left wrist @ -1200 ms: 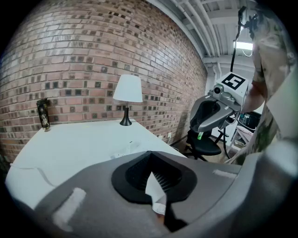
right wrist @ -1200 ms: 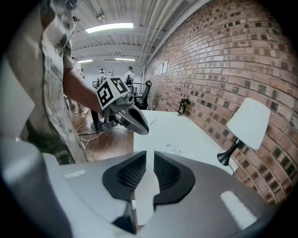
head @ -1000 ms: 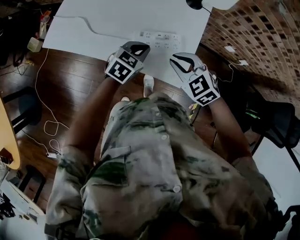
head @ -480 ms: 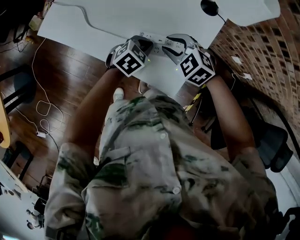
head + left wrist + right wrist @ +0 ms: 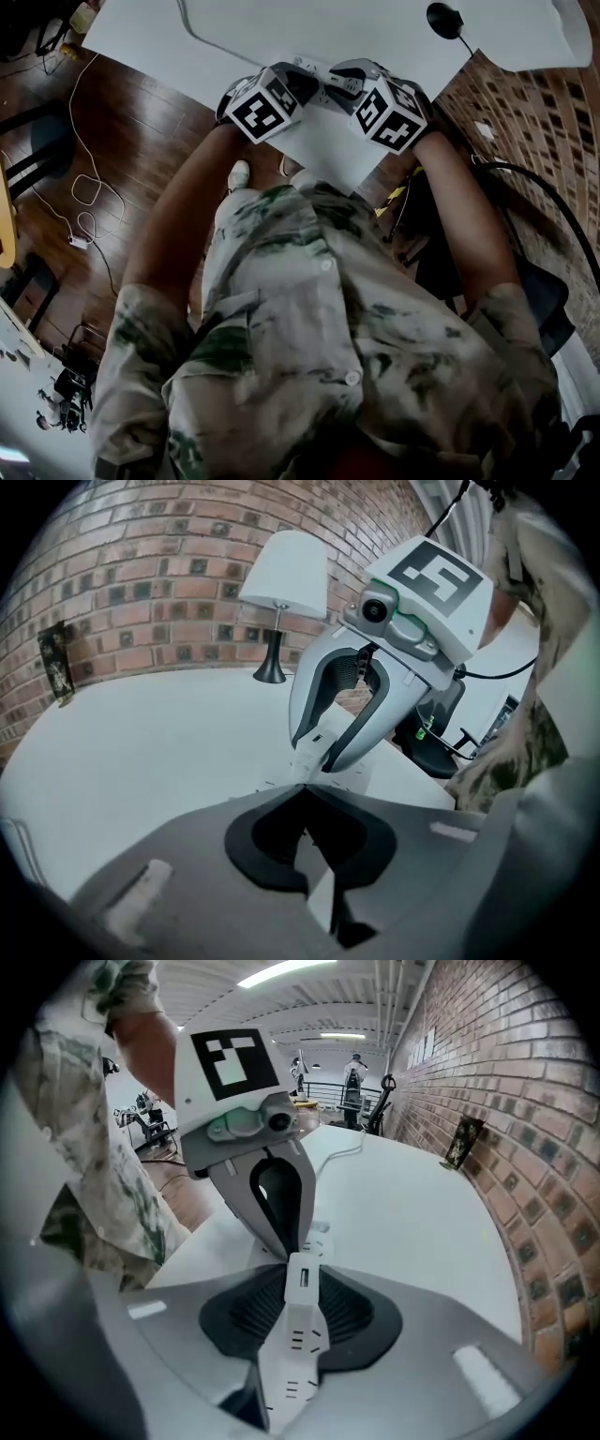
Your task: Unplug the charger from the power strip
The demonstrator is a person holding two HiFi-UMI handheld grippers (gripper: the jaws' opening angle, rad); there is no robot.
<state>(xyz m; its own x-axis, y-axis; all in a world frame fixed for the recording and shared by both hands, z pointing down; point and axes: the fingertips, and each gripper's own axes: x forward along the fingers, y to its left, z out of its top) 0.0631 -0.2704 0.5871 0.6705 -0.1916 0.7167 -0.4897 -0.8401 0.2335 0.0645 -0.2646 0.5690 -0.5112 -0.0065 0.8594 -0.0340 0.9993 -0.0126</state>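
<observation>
A white lamp (image 5: 284, 569) stands on a white table (image 5: 141, 752) beside a brick wall (image 5: 141, 574).

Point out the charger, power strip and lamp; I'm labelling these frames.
charger (image 5: 303, 1282): right gripper view, face with the port.
power strip (image 5: 292, 1344): right gripper view, its socket-slotted top.
lamp (image 5: 284, 569): left gripper view, its white shade.

**Items by kind, as I count them.**
- Grippers, two: my left gripper (image 5: 302, 787) and my right gripper (image 5: 304, 1265). The right gripper's jaws are closing with the charger (image 5: 301, 1288) between them.
- Marker cubes (image 5: 262, 105) (image 5: 385, 114), two: one on each gripper.
- Charger, one, showing one port.
- Power strip (image 5: 291, 1363), one, with one white lead (image 5: 202, 39) running from it.
- Worktop (image 5: 141, 752), one.
- Table lamp (image 5: 281, 574), one.
- Framed picture (image 5: 56, 663), one, on the one brick wall (image 5: 141, 564).
- Black office chair (image 5: 450, 761), one.
</observation>
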